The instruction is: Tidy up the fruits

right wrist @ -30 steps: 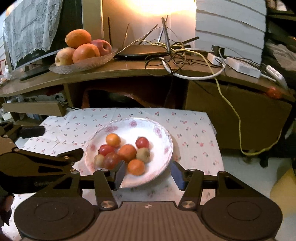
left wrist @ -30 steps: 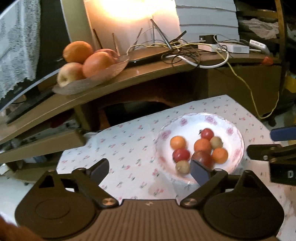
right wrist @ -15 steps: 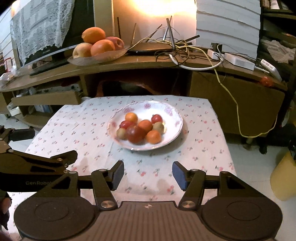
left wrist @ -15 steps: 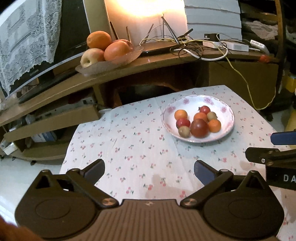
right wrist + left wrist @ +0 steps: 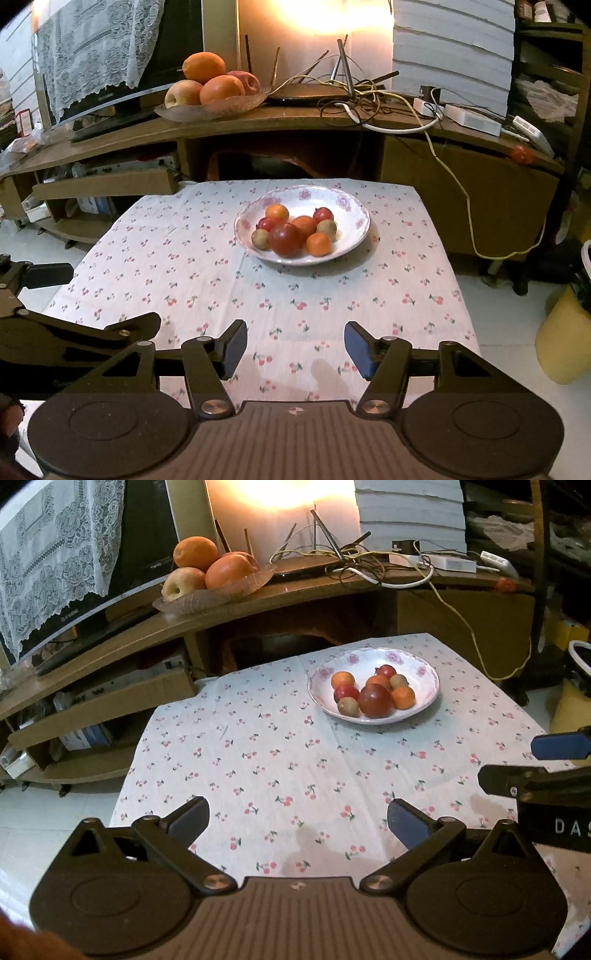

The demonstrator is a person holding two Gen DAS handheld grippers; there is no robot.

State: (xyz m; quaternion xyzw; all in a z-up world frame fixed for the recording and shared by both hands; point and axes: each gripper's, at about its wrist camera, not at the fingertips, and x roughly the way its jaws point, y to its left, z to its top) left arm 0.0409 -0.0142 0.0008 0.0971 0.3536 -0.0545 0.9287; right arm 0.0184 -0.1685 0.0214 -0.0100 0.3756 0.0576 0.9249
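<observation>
Both hand-held grippers, left [image 5: 297, 821] and right [image 5: 293, 347], jaws apart and empty, have backed away from the plate [image 5: 354, 242], whose fruits [image 5: 295, 232] seem gathered, sorting probably finished.

Left gripper [image 5: 297, 821] at bottom of left wrist view, jaws wide apart, nothing between. Right gripper [image 5: 295, 349] at bottom of right wrist view, jaws apart, empty.
</observation>
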